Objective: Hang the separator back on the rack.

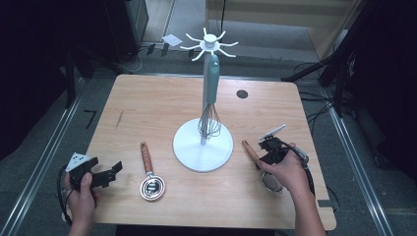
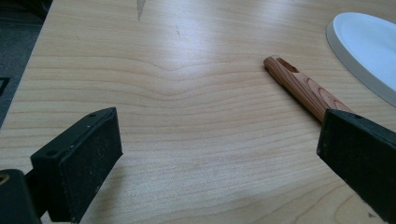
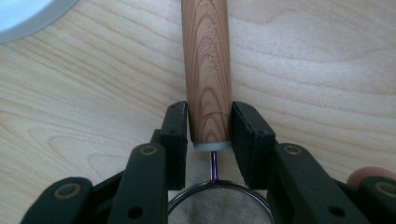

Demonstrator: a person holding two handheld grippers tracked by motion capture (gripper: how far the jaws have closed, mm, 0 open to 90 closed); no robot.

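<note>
1. Wooden table [image 1: 147, 103] centre frame, white stand [image 1: 202, 145] on it with a whisk [image 1: 211, 98] hanging.
2. Right gripper [image 3: 209, 133] clamps the strainer [image 3: 206, 70] handle, lower right.
3. Left gripper [image 2: 219, 154], lower left, gapes empty near a second strainer [image 1: 150, 174].

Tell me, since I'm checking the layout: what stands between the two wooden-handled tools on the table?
The white rack base, with a whisk hanging above it, stands between the strainer and the scoop, per the high view.
</note>
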